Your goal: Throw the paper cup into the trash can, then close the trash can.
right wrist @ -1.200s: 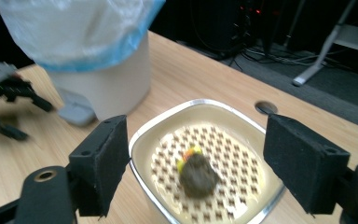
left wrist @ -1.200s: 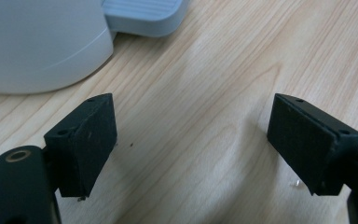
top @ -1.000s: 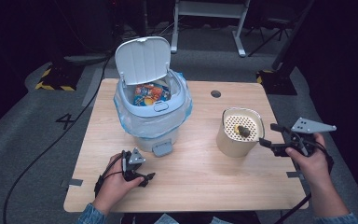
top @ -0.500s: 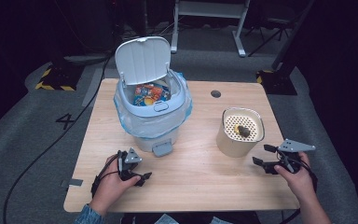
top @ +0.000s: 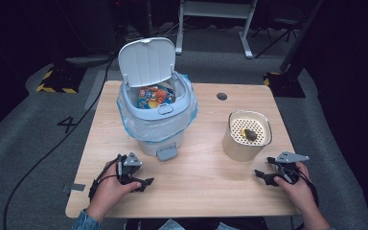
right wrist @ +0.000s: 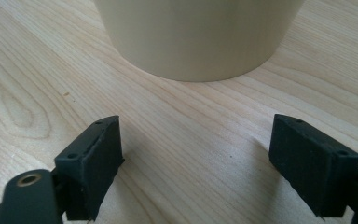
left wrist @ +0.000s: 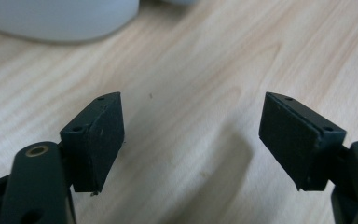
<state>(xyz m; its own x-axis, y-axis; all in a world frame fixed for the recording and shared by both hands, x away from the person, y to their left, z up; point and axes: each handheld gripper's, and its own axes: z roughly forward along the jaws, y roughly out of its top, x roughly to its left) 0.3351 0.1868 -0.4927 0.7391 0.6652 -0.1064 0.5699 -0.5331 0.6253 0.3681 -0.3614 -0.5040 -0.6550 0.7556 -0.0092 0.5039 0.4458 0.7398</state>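
- Resting low on the table, the right gripper is sitting just in front of the cream strainer cup, jaws spread with nothing between them; they have just been opening, and the right gripper view is showing bare wood between the pads.
- Sitting near the table's front-left, the left gripper is also spread and empty, jaws having just been closing a little, pointing toward the bin's base.
- Judging the step: both hands are parking at the front edge, looking like a rest or reset pose between moves; no grasp is under way.
- Holding a small dark lump on its perforated top, the cup is standing upright at the right side, apart from the bin.
- Standing centre-left, the lidded trash bin is showing its lid flipped up, liner bag in, colourful wrappers inside.
- Guessing the next move: the right gripper is needing a lift and a wider reach to take the cup by its wall and tip the lump into the open bin.
- Leaving open wood between the 2 grippers and between cup and bin, the table is giving free room; the right hand is near the table's front-right corner, so drifting outward is risking the edge.
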